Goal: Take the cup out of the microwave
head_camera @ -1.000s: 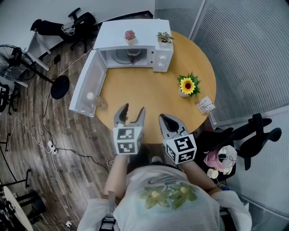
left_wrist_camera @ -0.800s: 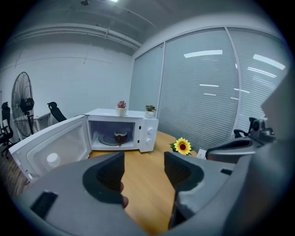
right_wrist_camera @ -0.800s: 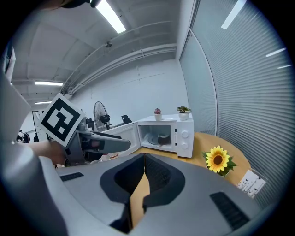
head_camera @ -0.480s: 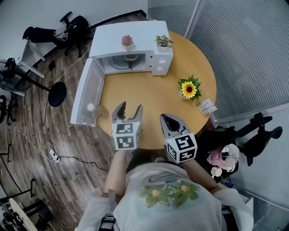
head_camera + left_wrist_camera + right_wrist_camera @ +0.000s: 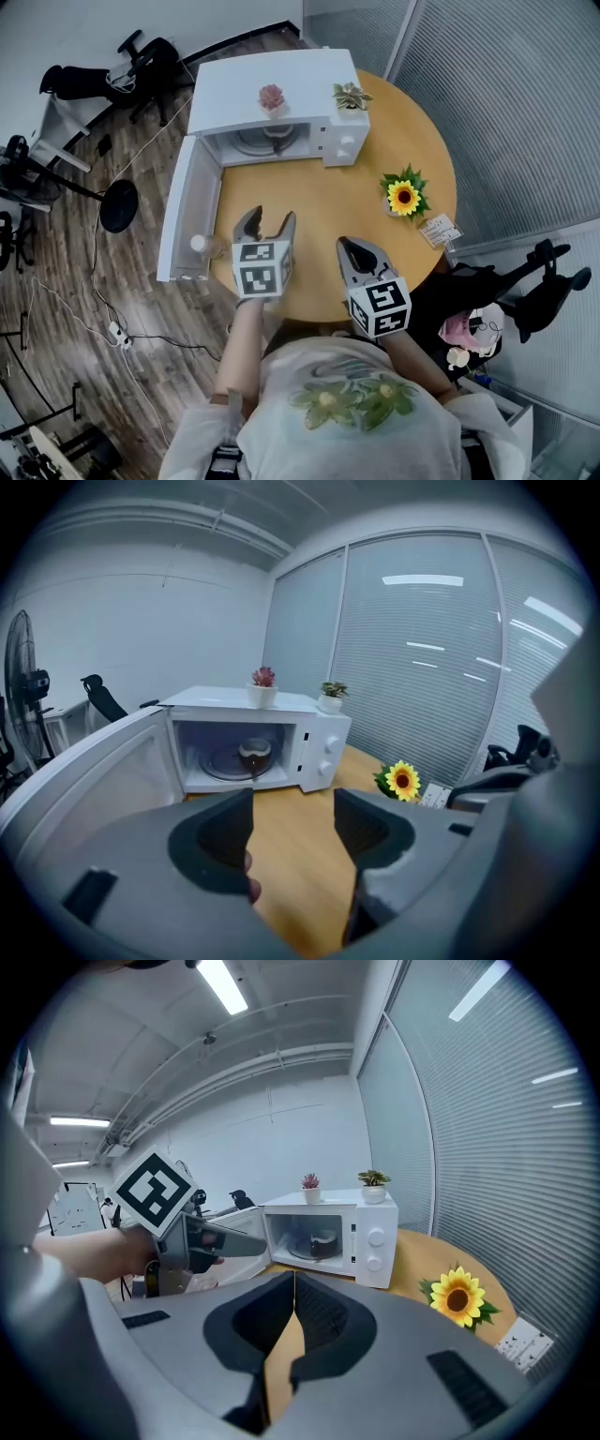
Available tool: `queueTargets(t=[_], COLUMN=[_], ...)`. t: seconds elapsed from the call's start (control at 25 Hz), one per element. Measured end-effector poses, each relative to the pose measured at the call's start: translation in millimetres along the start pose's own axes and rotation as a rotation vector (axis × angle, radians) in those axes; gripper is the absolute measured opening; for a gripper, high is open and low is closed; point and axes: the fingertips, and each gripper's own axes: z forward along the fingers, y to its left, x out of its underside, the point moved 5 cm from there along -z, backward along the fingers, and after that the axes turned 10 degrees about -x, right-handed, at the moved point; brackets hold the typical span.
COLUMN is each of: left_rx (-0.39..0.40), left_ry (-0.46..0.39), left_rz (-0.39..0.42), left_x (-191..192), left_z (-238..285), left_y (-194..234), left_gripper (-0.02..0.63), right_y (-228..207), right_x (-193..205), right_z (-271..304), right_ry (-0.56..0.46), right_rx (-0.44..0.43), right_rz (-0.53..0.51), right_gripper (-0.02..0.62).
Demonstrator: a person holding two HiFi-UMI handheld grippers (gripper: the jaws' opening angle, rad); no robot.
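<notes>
left gripper (image 5: 265, 221) over the table (image 5: 323, 202), jaws spread, empty. right gripper (image 5: 351, 246) beside it, jaws pressed together. cup (image 5: 254, 754) inside the wide-open microwave (image 5: 234, 94).

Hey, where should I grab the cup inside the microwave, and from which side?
Grip the cup across its sides, below the rim, coming in level through the open front of the microwave. It stands upright on the turntable, and the door is swung wide to the left. The left gripper is open and faces it.
</notes>
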Motion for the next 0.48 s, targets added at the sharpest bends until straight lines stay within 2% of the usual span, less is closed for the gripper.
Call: queueTargets(t=[0.48], left_rx=[0.047], left_ry=[0.017], left_rz=[-0.002], left_x=[-27.3], left_z=[55.1], left_y=[31.9], left_gripper=[0.252], right_y=[-2.9], right_x=[-5.4], right_z=[38.1], right_ry=[0.016], right_rx=[0.057], right_rz=[0.046], right_gripper=[0.017])
